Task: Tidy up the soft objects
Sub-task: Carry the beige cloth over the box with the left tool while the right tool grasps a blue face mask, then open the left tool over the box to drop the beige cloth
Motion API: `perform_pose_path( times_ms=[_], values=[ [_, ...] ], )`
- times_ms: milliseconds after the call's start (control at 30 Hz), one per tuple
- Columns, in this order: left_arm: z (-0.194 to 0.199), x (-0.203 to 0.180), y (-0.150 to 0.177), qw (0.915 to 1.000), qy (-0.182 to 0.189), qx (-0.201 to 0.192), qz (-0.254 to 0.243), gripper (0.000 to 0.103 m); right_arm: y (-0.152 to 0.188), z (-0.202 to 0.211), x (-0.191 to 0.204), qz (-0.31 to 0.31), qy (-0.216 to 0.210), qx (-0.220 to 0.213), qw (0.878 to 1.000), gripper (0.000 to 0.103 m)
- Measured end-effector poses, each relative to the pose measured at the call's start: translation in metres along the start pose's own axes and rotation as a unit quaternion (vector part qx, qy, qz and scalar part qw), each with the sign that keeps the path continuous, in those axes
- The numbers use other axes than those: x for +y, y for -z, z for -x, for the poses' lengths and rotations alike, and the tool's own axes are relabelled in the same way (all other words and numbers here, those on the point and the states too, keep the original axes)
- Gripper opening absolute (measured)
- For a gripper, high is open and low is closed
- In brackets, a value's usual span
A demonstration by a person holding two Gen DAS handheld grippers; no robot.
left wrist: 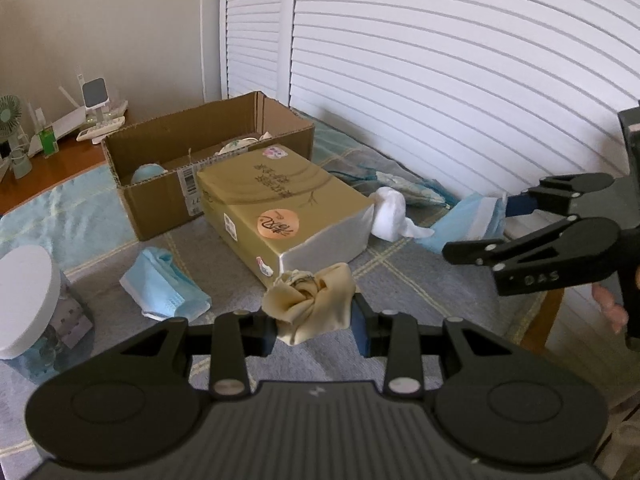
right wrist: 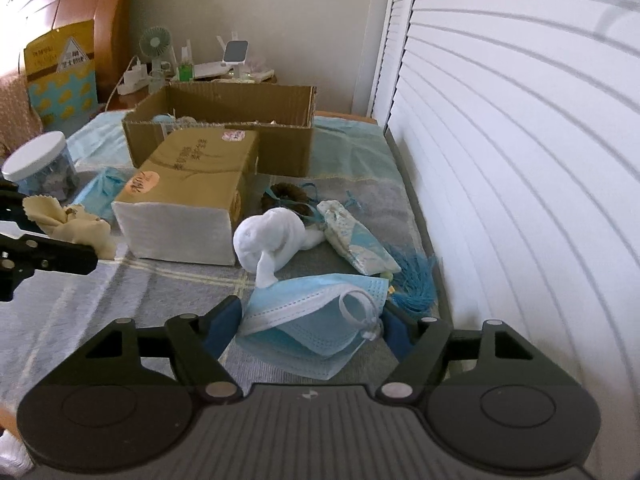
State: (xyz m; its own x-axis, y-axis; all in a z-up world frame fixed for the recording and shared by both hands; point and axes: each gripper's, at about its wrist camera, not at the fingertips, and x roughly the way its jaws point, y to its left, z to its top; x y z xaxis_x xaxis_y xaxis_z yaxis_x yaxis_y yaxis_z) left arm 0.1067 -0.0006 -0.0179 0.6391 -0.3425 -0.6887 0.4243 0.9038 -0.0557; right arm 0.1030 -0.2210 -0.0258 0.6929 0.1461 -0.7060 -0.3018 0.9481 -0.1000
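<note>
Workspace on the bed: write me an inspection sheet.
Surface: grey checked bed cover, rumpled.
Job's things: open brown cardboard box; blue face mask between right hand-held gripper fingers; cream cloth; white rolled towel; second blue mask.
Clutter: gold tissue pack; white-lidded jar; blue tasselled pouch.
Grippers: left hand-held gripper shut on cream cloth; right not yet gripping.
Cables: white cable by green fan.
Surroundings: white louvred doors.
</note>
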Motion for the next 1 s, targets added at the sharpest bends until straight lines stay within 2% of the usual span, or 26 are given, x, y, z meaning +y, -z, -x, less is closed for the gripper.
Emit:
perform_pose_path(
  times_ms=[233, 467, 700, 1000],
  values=[
    [0.013, 0.002, -0.006, 1.0, -0.001, -0.004, -0.001, 0.035, -0.009, 0.027, -0.003, -0.006, -0.016, -0.029, 0.999, 0.078],
    [0.019, 0.017, -0.029, 0.9995, -0.018, -0.024, -0.001, 0.035, -0.03, 0.039, 0.003, 0.003, -0.035, -0.059, 0.998, 0.078],
    [0.006, 0.041, -0.071, 0.9982, -0.038, -0.047, -0.002, 0.035, -0.052, 0.035, 0.004, 0.003, -0.047, -0.08, 0.996, 0.078],
    [-0.04, 0.072, -0.132, 0.9964, -0.057, -0.063, 0.004, 0.035, -0.073, 0.019, 0.002, -0.001, -0.051, -0.086, 0.995, 0.078]
  ],
)
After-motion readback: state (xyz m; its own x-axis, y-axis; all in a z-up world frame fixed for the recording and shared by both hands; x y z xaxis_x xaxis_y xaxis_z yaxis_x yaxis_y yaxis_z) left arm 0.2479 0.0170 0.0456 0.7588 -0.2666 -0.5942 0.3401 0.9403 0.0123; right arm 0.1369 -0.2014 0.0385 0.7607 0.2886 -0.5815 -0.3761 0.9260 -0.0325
